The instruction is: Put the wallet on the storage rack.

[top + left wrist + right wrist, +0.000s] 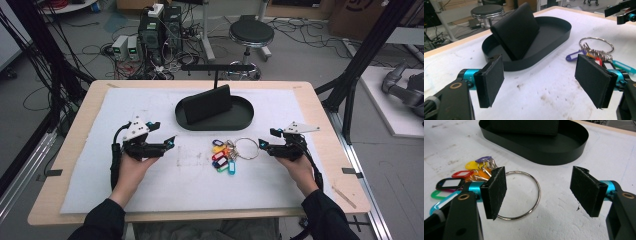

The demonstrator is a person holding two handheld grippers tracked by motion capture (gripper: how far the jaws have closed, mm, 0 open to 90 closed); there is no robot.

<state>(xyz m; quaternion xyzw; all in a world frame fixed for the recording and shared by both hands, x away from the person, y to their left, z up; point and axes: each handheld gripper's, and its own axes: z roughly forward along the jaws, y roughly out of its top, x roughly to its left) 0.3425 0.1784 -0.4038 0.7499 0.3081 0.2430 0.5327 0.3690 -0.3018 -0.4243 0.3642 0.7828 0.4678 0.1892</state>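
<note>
The right tongs (537, 193) stood wide apart above the white worktop (564, 220). A large metal key ring (537, 195) lay between the jaws, its left arc behind the left pad. Coloured key tags (456, 182) fanned out left; a black oval tray (541, 147) sat beyond.

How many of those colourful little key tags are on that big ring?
About 7 tags, bunched in one cluster on the white mat, attached to the metal ring in front of the black tray. Some overlap, so more may be hidden.

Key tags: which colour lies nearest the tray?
The purple tag at the top of the bunch lies nearest the black tray; the green and light-blue ones lie farthest.
</note>
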